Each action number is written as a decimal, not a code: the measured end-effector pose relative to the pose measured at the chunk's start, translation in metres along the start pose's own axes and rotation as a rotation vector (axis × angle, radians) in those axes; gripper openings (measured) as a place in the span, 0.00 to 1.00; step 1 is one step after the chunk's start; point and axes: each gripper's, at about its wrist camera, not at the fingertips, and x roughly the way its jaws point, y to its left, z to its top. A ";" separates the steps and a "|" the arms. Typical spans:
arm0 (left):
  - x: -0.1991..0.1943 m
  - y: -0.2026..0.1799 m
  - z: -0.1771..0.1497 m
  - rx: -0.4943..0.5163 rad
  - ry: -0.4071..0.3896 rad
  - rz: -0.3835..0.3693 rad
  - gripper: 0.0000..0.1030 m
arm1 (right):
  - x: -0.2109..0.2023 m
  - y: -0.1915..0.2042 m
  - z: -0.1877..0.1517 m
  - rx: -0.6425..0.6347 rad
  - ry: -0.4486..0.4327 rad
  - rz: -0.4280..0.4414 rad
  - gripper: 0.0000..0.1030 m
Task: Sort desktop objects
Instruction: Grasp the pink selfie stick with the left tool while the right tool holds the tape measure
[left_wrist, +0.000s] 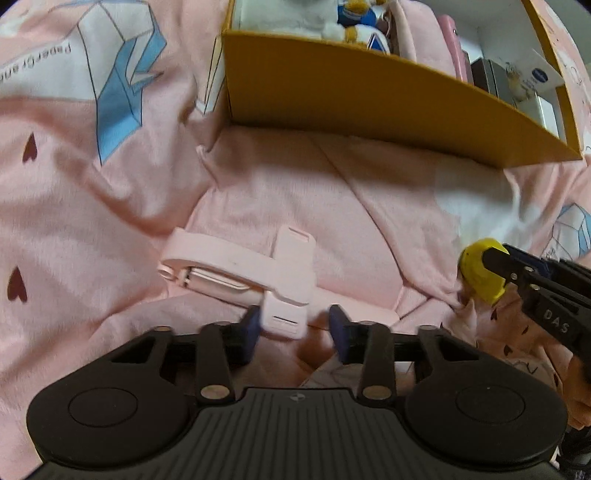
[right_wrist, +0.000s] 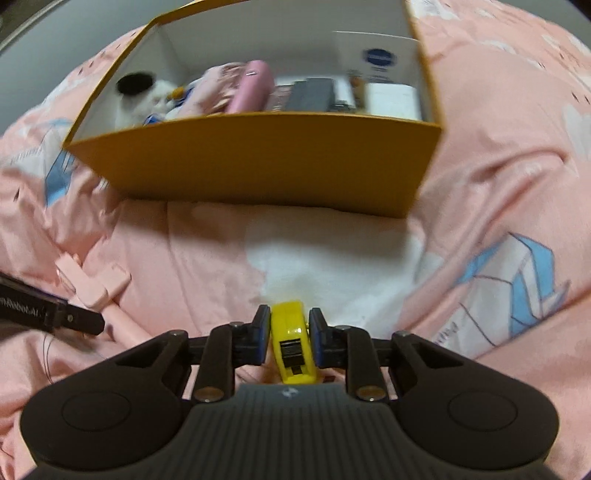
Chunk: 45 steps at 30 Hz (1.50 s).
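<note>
A pale pink folding phone stand (left_wrist: 236, 267) lies on the pink bedcover. One end of it sits between the blue pads of my left gripper (left_wrist: 295, 328). The left pad is at its side and a gap shows at the right pad, so the gripper is open. My right gripper (right_wrist: 290, 332) is shut on a small yellow plastic gadget (right_wrist: 293, 343) and holds it just above the cover. In the left wrist view the yellow gadget (left_wrist: 478, 273) and the right gripper (left_wrist: 496, 260) show at the right edge. The pink stand (right_wrist: 98, 286) also appears at left in the right wrist view.
An open mustard-yellow box (right_wrist: 258, 162) with white inner walls stands just beyond both grippers, its near wall (left_wrist: 369, 99) facing me. Inside lie a plush toy (right_wrist: 144, 96), a pink case (right_wrist: 251, 86), dark boxes (right_wrist: 310, 94) and a white carton (right_wrist: 391, 99). The rumpled cover (left_wrist: 92, 206) has folds.
</note>
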 end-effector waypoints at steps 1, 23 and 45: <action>-0.002 -0.001 0.002 0.003 -0.009 -0.017 0.38 | -0.001 -0.005 0.001 0.016 -0.005 -0.004 0.21; -0.017 0.010 0.015 -0.033 0.033 -0.030 0.36 | 0.000 -0.019 -0.006 0.037 -0.041 -0.010 0.22; -0.007 0.016 0.005 -0.302 -0.160 -0.101 0.22 | 0.003 -0.020 -0.007 0.054 -0.053 0.001 0.22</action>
